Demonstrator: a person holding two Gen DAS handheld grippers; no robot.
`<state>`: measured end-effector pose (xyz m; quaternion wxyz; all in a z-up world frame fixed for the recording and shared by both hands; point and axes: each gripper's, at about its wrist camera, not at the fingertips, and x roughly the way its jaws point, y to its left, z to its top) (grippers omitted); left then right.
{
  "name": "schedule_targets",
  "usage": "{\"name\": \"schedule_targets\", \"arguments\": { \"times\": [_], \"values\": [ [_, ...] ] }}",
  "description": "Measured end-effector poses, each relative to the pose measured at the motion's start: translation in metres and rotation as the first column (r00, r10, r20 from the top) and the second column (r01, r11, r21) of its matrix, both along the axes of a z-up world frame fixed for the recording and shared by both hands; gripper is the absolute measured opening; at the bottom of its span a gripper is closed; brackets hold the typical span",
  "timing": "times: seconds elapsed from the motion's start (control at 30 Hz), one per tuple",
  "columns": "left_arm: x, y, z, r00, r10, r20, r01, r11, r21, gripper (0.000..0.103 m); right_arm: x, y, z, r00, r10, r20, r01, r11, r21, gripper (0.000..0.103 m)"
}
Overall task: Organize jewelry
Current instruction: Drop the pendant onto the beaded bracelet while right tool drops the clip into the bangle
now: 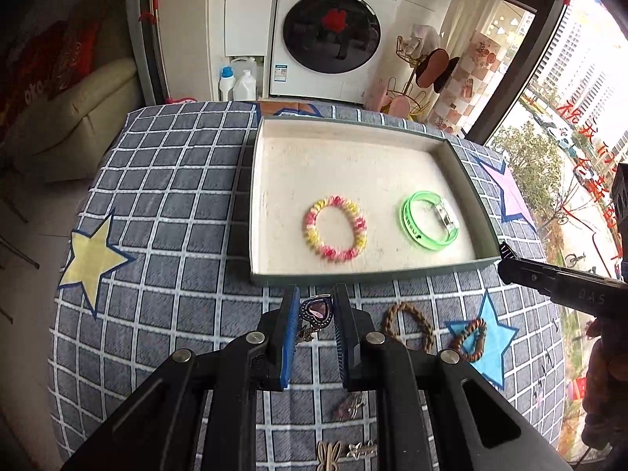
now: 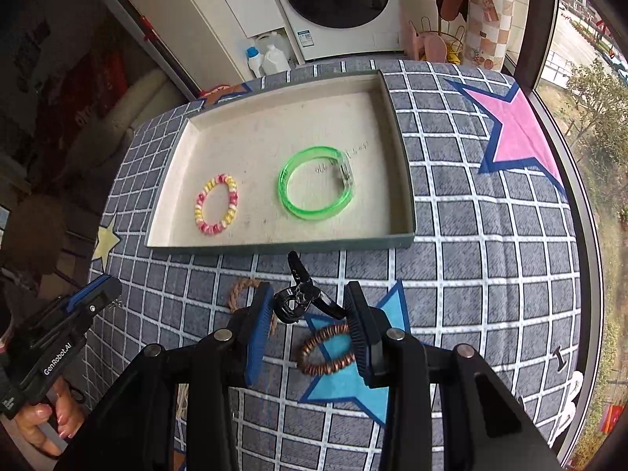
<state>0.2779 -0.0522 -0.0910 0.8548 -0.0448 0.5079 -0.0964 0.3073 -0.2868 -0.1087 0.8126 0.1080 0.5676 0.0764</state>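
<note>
Left hand-held gripper [image 1: 314, 314]: closed on a purple heart hair clip [image 1: 316, 311] (lower centre).
Right hand-held gripper [image 2: 310, 306]: clamps a black clip [image 2: 299, 295].
Tray [image 2: 400, 180]: holds two bracelets.

A home laundry balcony: a white front-loading washing machine [image 1: 331, 35] is standing at the far side, detergent bottles [image 1: 235, 82] sitting to its left, apartment towers [image 1: 581, 62] showing through the right-hand window.
</note>
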Motion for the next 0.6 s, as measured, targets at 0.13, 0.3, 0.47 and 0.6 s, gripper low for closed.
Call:
{"name": "schedule_targets", "arguments": {
  "times": [0.13,0.3,0.47,0.6],
  "values": [
    [0.028,-0.008,-0.004,1.0,0.015,0.007,-0.015,1.0,-0.002,0.029,0.026,-0.003,-0.005,1.0,-0.012,0.006,0.012,1.0,0.008,0.04],
    [0.056,-0.019,-0.015,1.0,0.012,0.007,-0.012,1.0,0.022,0.029,0.055,-0.002,-0.014,1.0,-0.012,0.007,0.012,1.0,0.008,0.04],
    [0.077,-0.028,-0.031,1.0,0.016,-0.009,-0.015,0.999,0.05,0.029,0.076,-0.002,-0.026,1.0,-0.011,0.001,0.011,1.0,0.002,0.04],
    [0.086,-0.032,-0.044,0.999,0.028,-0.027,-0.026,0.997,0.066,0.029,0.086,0.0,-0.037,1.0,-0.003,-0.013,0.003,1.0,-0.007,0.04]
  ]
}}
